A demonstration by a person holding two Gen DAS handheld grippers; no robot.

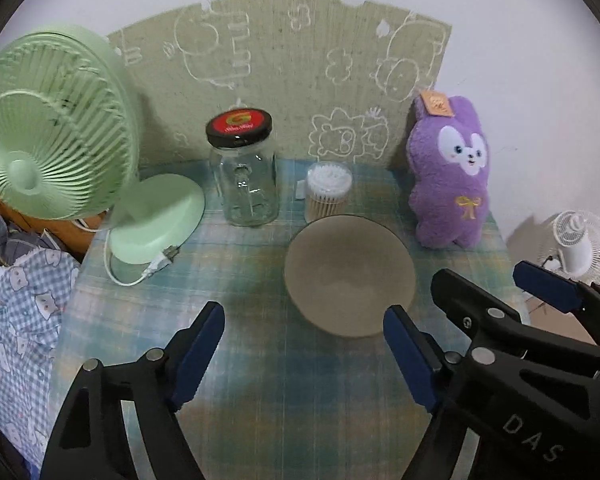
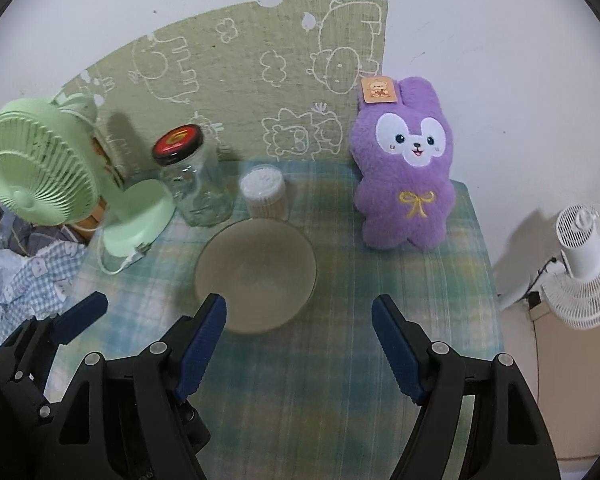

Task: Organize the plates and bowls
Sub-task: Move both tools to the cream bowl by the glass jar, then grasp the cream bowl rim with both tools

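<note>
A beige bowl [image 1: 350,276] stands upright and empty on the blue-green plaid tablecloth [image 1: 260,360]. It also shows in the right wrist view [image 2: 256,274]. My left gripper [image 1: 304,352] is open and empty, just in front of the bowl and slightly to its left. My right gripper [image 2: 300,344] is open and empty, in front of the bowl and to its right; its left fingertip overlaps the bowl's near rim in the right wrist view. The right gripper [image 1: 496,292] also shows in the left wrist view. No plate is visible.
Behind the bowl stand a glass jar with a black-red lid [image 1: 246,172] and a tub of cotton swabs [image 1: 328,190]. A green desk fan [image 1: 52,128] with its cable is at the left. A purple plush rabbit [image 1: 450,172] is at the right. A white floor fan [image 2: 584,264] stands beyond the table's right edge.
</note>
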